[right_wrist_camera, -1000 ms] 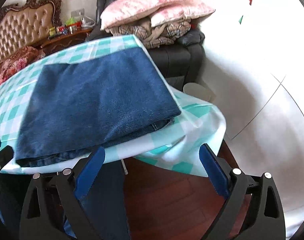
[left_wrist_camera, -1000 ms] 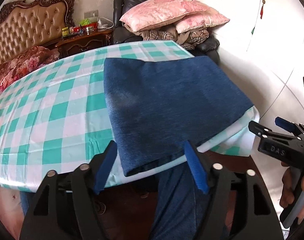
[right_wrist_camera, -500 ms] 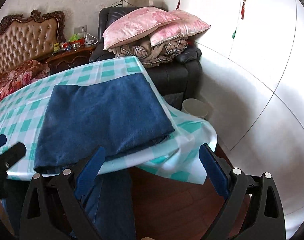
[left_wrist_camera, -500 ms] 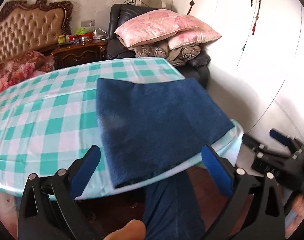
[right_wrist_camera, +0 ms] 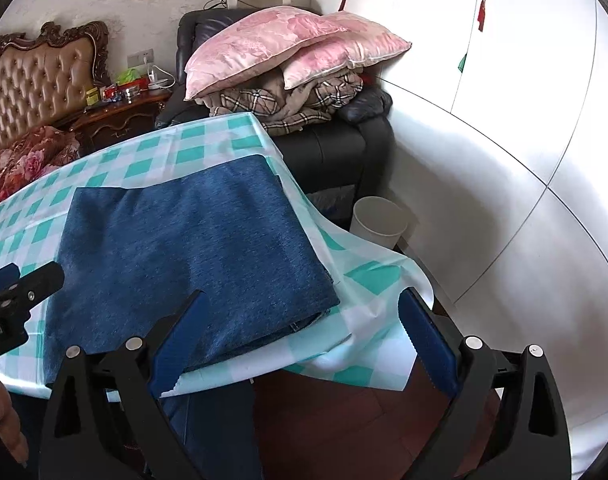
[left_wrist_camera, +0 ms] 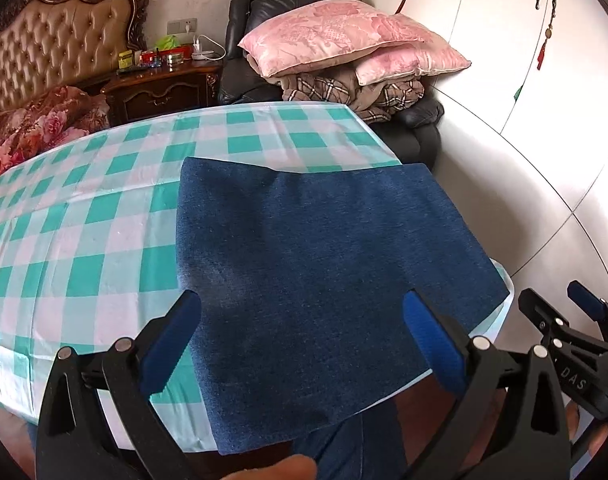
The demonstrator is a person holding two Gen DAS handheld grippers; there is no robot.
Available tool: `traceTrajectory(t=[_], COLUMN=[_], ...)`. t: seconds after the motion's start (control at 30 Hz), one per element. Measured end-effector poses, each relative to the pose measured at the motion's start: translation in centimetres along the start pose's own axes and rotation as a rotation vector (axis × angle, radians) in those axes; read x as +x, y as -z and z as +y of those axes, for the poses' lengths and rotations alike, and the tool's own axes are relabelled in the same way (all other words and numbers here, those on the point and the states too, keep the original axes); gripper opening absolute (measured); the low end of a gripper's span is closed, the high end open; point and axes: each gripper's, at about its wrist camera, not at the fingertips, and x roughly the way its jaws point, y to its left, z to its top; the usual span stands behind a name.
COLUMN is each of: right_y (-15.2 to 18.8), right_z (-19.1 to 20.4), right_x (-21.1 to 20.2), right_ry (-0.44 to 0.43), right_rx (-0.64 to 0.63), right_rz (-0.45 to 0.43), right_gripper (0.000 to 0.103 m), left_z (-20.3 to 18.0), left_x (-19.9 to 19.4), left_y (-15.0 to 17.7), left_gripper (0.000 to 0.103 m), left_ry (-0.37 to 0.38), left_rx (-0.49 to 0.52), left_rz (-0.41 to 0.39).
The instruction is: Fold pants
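Both grippers, left [left_wrist_camera: 304,340] and right [right_wrist_camera: 304,340], hover wide-fingered above folded pants [left_wrist_camera: 323,280].

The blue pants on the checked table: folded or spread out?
Folded. The pants form a compact rectangle with stacked layers showing at the near right corner.

the dark blue denim pants [left_wrist_camera: 323,280] lie folded into a flat, roughly square stack on the table covered in a green-and-white checked cloth [left_wrist_camera: 84,240]. they sit at the table's near right corner, the front fold reaching its near edge, layered edges showing at the right.
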Motion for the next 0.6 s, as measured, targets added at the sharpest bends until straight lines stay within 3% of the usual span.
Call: traceTrajectory(t=[0.6], right_y=[0.26], right_z=[0.13], right_x=[0.01], right_ry=[-0.004], right_rx=[-0.002], right_rz=[0.001], right_gripper=[0.092], left_z=[0.07], left_x=[-0.30], left_y=[0.31], left_gripper=[0.101], left_ry=[-0.004], left_rx=[0.004], left_rz=[-0.004])
